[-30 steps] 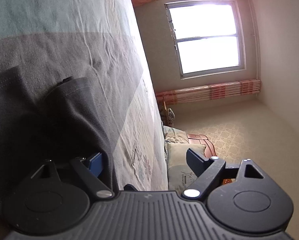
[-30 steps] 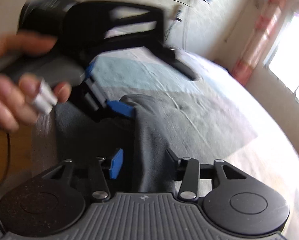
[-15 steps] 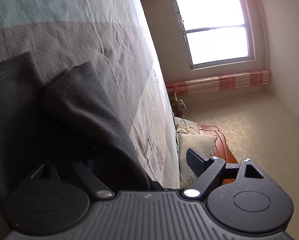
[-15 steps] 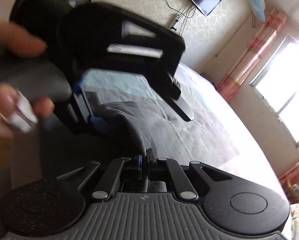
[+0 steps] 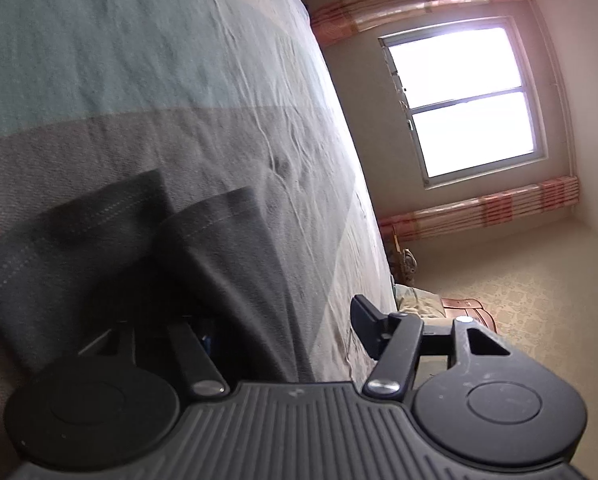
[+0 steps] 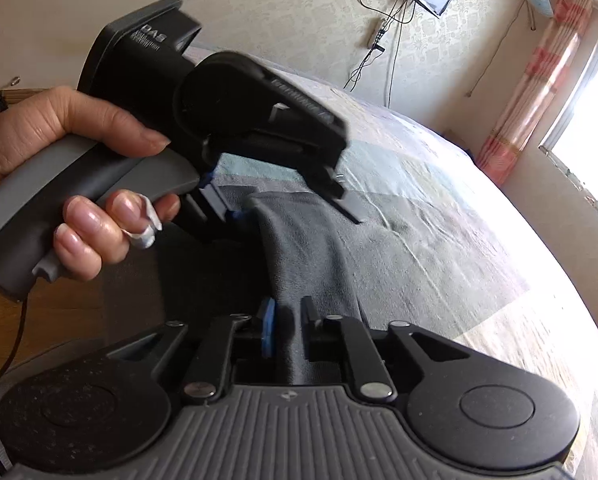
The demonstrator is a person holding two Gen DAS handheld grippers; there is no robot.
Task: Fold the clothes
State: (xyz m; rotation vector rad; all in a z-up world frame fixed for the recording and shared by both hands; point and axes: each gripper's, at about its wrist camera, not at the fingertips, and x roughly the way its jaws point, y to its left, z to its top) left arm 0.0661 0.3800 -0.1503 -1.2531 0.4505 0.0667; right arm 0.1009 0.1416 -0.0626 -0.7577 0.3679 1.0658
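Dark grey cloth (image 6: 307, 264) lies bunched on the bed (image 6: 439, 216), a ridge of it running from the left hand-held gripper (image 6: 287, 204) at the far left to the right hand-held gripper (image 6: 287, 326) nearer. The left one's jaws are closing, wide apart, the fabric (image 5: 227, 264) draped between them; whether they pinch it I cannot tell. The right one's jaws are opening, narrowly parted, cloth between. A left hand (image 6: 59, 184) wraps the grey handle, fingers curled under.

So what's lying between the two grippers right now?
A raised ridge of the dark grey garment runs from the right gripper to the left gripper, seen in the right wrist view.
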